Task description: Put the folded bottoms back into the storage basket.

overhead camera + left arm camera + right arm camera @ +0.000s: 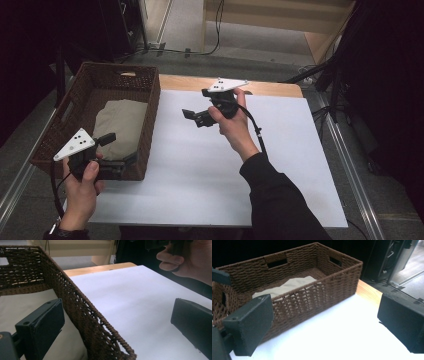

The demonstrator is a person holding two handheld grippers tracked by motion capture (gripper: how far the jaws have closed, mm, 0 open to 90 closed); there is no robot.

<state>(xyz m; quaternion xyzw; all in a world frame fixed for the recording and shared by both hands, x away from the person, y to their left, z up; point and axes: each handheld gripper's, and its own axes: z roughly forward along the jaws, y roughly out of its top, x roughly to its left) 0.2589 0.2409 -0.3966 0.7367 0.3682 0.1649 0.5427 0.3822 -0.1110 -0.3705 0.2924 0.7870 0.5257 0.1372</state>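
Observation:
A brown wicker basket [145,90] stands on the left of the white table [210,160], and a folded beige cloth [120,122] lies in it. My left gripper [117,150] is open at the basket's near right corner. It straddles the wall [82,307], one jaw over the cloth [20,305] and one over the table. My right gripper [196,104] is held above the table's far middle, open and empty, pointing at the basket [319,295] and the cloth [292,283]. Nothing sits between either pair of jaws apart from the basket wall.
The white surface has a wooden strip [270,89] along its far edge. Beyond the table are floor cables [215,30], dark stands [330,75] at the right and a pale wooden frame [280,20]. The person's right hand [190,262] appears in the left gripper view.

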